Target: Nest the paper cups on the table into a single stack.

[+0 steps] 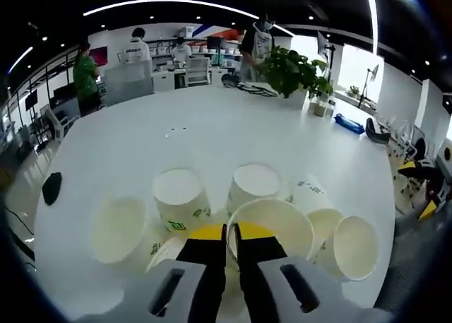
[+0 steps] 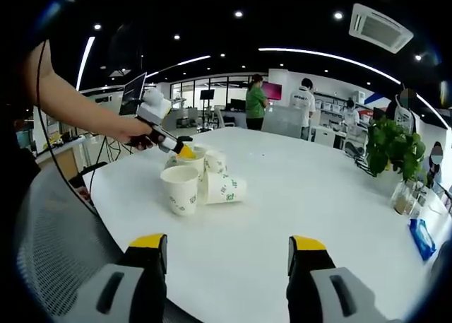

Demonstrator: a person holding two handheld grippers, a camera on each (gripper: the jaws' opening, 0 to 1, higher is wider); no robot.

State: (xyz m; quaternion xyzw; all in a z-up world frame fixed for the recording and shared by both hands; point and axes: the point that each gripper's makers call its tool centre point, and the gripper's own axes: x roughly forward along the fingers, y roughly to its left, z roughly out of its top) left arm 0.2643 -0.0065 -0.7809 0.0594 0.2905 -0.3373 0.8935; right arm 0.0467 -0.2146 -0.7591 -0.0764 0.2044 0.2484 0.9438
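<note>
Several paper cups point(image 1: 180, 196) sit clustered unstacked on the white bench point(image 1: 212, 132), the left gripper point(image 1: 232, 256) fingers pinching an upright cup's rim point(image 1: 272, 206) while the right gripper point(image 2: 227, 263) waits spread wide nearby, so lifting this cup into a neighbour looks next.

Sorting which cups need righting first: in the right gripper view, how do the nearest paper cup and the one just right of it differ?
The nearest paper cup stands upright, mouth up; the cup beside it lies on its side, mouth pointing right. Both are white with green print and sit together.
</note>
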